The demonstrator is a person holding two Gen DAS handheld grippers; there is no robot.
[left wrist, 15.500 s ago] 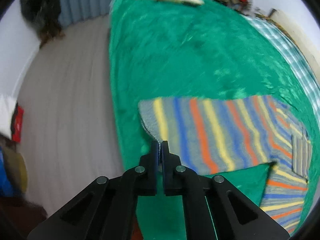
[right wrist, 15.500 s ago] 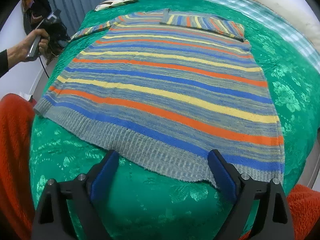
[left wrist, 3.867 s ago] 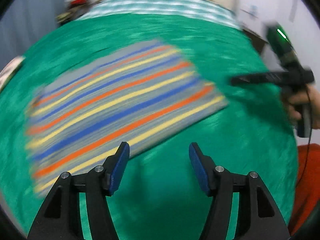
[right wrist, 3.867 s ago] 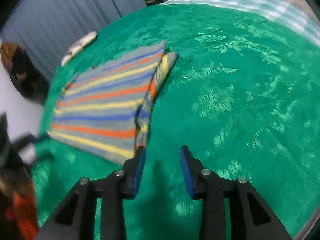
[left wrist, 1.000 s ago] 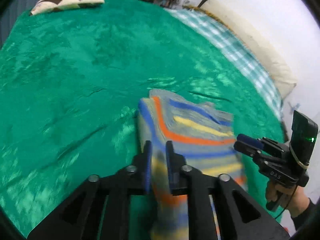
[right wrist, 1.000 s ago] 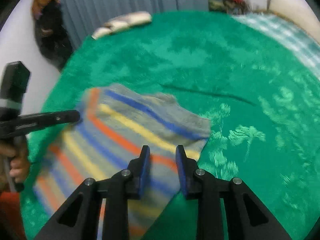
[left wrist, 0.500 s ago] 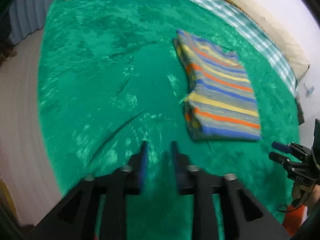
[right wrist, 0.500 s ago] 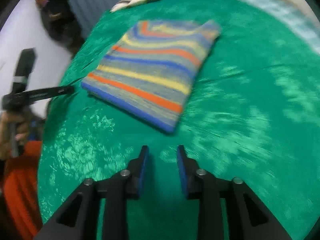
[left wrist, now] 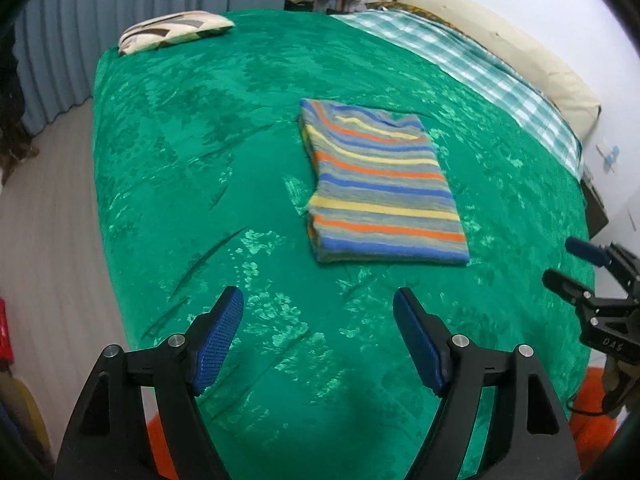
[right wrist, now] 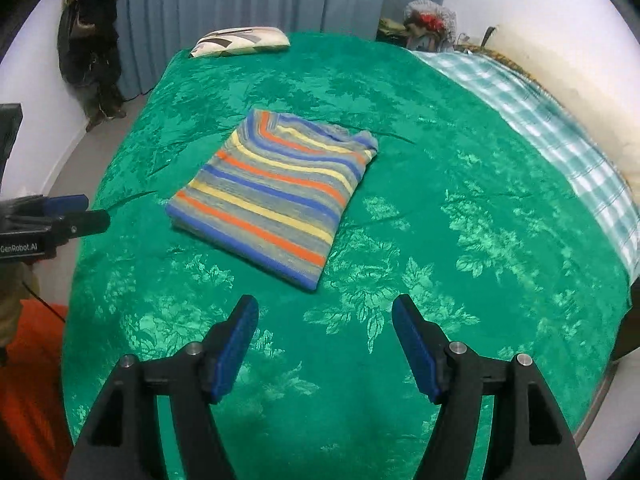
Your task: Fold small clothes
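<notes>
A striped sweater (left wrist: 380, 184) lies folded into a neat rectangle near the middle of the green bedspread (left wrist: 180, 128), while the left gripper (left wrist: 318, 340) and right gripper (right wrist: 322, 344) hover near it, fingers wide and empty, suggesting folding is finished.

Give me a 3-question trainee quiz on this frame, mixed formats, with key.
1. True or false: the left gripper is holding the striped sweater.
2. Multiple choice: the sweater lies on the green bedspread as A) spread flat with sleeves out, B) a folded rectangle, C) a crumpled heap.
3. Fill in: the fingers of the right gripper are ____ and hold nothing.

Key: 1 false, both grippers are apart from the sweater; 2 B; 3 open.
</notes>
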